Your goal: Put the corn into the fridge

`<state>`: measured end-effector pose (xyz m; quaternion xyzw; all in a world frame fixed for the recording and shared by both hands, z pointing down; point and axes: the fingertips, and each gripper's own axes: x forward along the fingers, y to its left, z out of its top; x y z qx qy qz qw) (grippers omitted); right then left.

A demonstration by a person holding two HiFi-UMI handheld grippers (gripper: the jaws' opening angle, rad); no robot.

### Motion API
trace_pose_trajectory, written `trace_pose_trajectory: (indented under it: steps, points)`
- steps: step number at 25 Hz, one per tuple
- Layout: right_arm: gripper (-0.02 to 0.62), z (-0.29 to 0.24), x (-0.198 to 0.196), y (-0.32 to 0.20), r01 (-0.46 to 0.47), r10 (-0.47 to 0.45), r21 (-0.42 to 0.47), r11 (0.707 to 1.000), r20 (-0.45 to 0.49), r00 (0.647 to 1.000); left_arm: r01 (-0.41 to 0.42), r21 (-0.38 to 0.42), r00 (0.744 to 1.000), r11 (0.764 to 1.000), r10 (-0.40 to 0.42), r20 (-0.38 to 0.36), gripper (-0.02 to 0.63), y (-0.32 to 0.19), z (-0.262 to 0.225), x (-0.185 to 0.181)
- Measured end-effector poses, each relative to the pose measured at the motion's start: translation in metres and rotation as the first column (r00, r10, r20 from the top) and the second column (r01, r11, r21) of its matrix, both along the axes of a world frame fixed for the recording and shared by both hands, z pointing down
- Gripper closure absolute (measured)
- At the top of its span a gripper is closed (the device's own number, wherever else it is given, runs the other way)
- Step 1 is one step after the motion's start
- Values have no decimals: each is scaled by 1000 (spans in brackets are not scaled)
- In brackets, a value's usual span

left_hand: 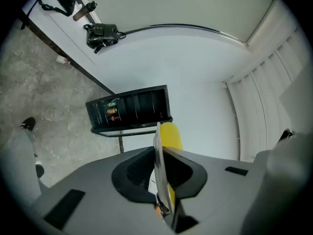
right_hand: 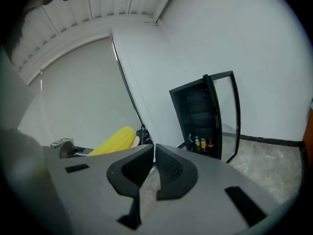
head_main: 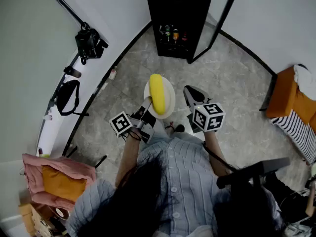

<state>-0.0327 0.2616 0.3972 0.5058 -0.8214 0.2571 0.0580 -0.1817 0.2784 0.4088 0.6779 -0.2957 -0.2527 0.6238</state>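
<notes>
A yellow corn cob [head_main: 157,94] lies on a small white plate [head_main: 169,108] held out in front of the person. My left gripper [head_main: 146,106] is shut on the plate's near rim; in the left gripper view the plate [left_hand: 159,166] stands edge-on between the jaws, with the corn [left_hand: 171,135] beyond it. My right gripper [head_main: 190,93] hovers just right of the plate, shut with nothing in it [right_hand: 154,151]. The corn [right_hand: 115,140] shows to its left there. The black fridge [head_main: 177,19] stands ahead with its glass door [head_main: 218,19] swung open.
Drink cans [right_hand: 202,144] stand on the fridge's bottom shelf. A camera [head_main: 90,42] and a black bag [head_main: 66,97] rest on a white ledge at the left wall. An orange seat [head_main: 291,100] stands at the right, and a pink cloth [head_main: 52,174] lies at lower left.
</notes>
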Motion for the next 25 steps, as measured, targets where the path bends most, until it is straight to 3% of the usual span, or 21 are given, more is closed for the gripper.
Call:
trace_pose_trajectory:
  steps: [10,18,25]
  points:
    - [571,-6,9,4,-12,11,22,1000,35,999,-2,9,1000,1000,2,-6,566,3,-5,11]
    - [571,-5,3,2,-42,43,-19,999,22,999,-35,-18,999,999,35,-28,566,-1,-10,7]
    - [571,13,34,4,-37,39,-33,999,42,998,-47,-24,999,999,47,-4,566,-4,-1,43]
